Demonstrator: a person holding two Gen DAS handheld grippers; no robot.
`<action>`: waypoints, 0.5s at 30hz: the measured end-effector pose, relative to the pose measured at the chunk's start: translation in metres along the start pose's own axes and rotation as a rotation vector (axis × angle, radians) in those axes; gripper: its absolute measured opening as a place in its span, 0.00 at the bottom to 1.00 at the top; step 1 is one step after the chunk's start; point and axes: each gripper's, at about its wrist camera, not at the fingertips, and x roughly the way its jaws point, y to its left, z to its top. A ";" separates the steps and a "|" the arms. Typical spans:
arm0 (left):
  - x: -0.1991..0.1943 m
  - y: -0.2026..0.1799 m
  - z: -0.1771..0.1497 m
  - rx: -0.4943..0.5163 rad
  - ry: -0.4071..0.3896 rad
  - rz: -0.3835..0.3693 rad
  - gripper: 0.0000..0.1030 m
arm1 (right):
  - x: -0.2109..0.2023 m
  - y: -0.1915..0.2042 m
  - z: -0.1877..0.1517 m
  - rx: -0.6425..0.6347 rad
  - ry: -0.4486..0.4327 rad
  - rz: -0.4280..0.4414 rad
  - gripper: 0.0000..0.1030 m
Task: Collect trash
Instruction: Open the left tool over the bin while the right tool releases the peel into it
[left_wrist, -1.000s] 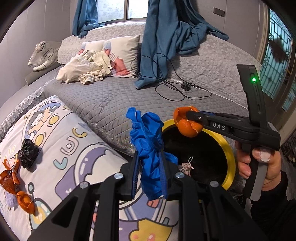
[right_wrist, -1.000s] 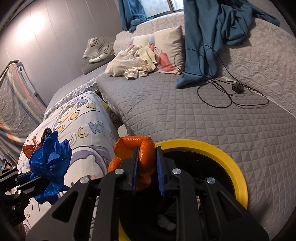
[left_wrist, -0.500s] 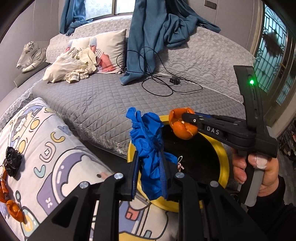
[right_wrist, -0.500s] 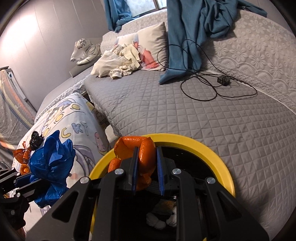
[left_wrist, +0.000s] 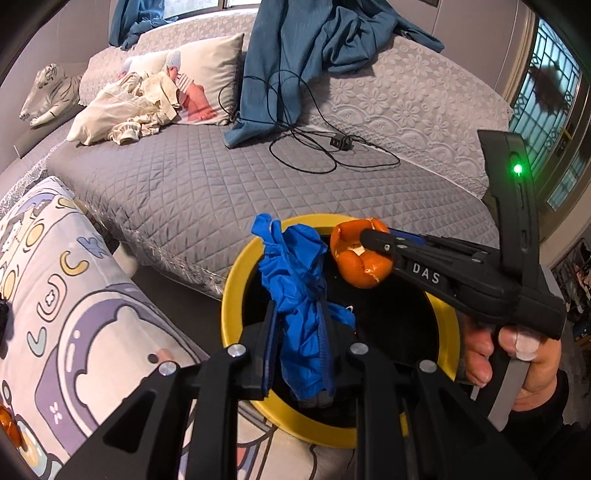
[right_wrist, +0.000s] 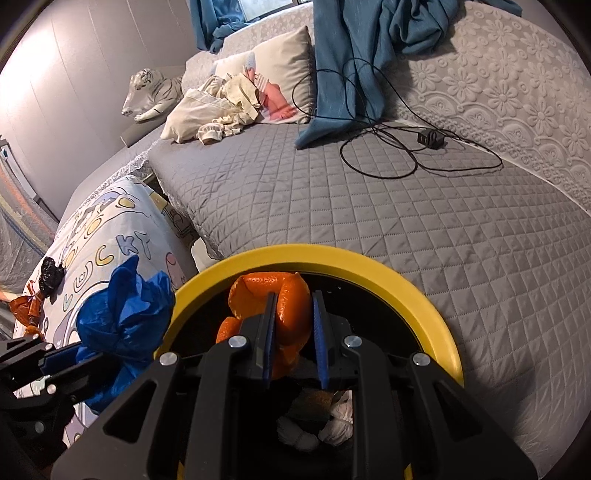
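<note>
My left gripper (left_wrist: 297, 325) is shut on a crumpled blue glove (left_wrist: 295, 280), held over the near-left side of a black trash bin with a yellow rim (left_wrist: 231, 291). My right gripper (right_wrist: 293, 325) is shut on an orange peel (right_wrist: 271, 299) above the bin's yellow rim (right_wrist: 369, 264). In the left wrist view the right gripper (left_wrist: 373, 236) reaches in from the right with the orange peel (left_wrist: 360, 264), a hand on its handle. The right wrist view shows the blue glove (right_wrist: 123, 314) at the bin's left edge. White scraps (right_wrist: 334, 430) lie inside the bin.
A cartoon-print blanket (right_wrist: 110, 225) at the left carries a black wad (right_wrist: 51, 275) and orange wrappers (right_wrist: 26, 306). Behind the bin is a grey quilted bed (left_wrist: 207, 184) with a black cable and charger (left_wrist: 341, 142), blue curtain (left_wrist: 288, 62), pillow and clothes (left_wrist: 136, 107).
Both grippers have come lower and nearer the bin with their loads; the bin fills more of each view. The blue glove now hangs over the bin's mouth instead of beside it.
</note>
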 end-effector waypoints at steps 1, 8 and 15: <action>0.002 0.000 -0.001 -0.001 0.005 0.000 0.18 | 0.001 -0.001 -0.001 0.000 0.002 -0.006 0.17; 0.015 0.001 -0.002 -0.015 0.028 -0.010 0.20 | 0.013 -0.010 -0.005 0.018 0.039 -0.051 0.18; 0.001 0.015 -0.006 -0.051 -0.013 0.037 0.61 | 0.011 -0.021 -0.004 0.056 0.039 -0.081 0.51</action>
